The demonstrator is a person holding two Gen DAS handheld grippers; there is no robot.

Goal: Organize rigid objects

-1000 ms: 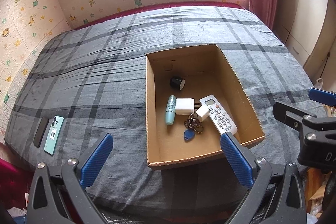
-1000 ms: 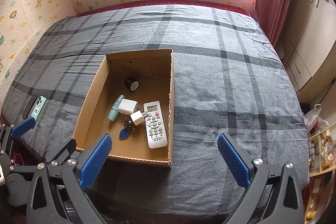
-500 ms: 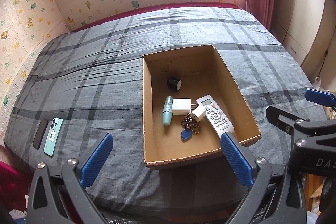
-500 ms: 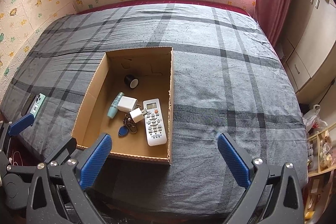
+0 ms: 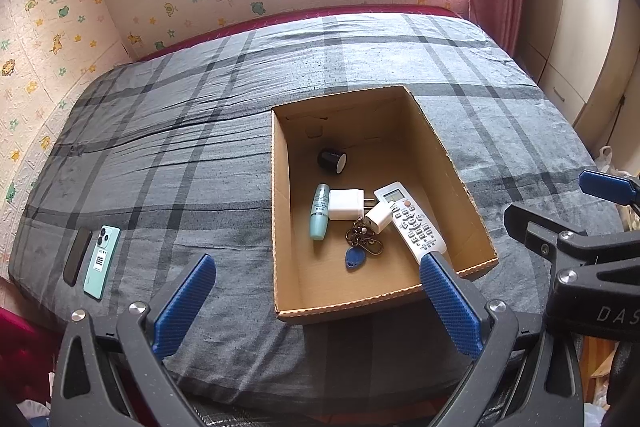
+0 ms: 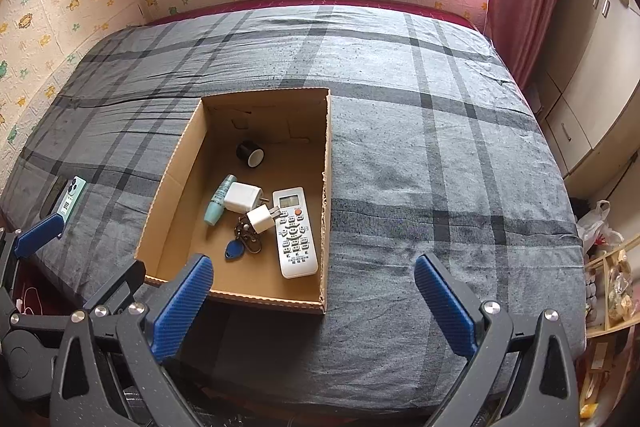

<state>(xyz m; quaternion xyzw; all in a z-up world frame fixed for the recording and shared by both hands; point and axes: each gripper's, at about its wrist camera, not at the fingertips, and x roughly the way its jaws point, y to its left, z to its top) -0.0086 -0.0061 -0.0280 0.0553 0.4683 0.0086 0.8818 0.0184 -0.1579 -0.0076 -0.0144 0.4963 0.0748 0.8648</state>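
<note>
Both grippers, left (image 5: 316, 301) and right (image 6: 314, 301), spread empty at the bed's (image 6: 420, 131) near edge; phone (image 5: 101, 262) lies lengthwise at its near-left corner outside the box (image 5: 280, 219), nearest the left.

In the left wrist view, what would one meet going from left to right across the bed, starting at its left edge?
Black phone → mint-green phone → teal tube → larger white charger → remote control → right wall of the cardboard box.
</note>
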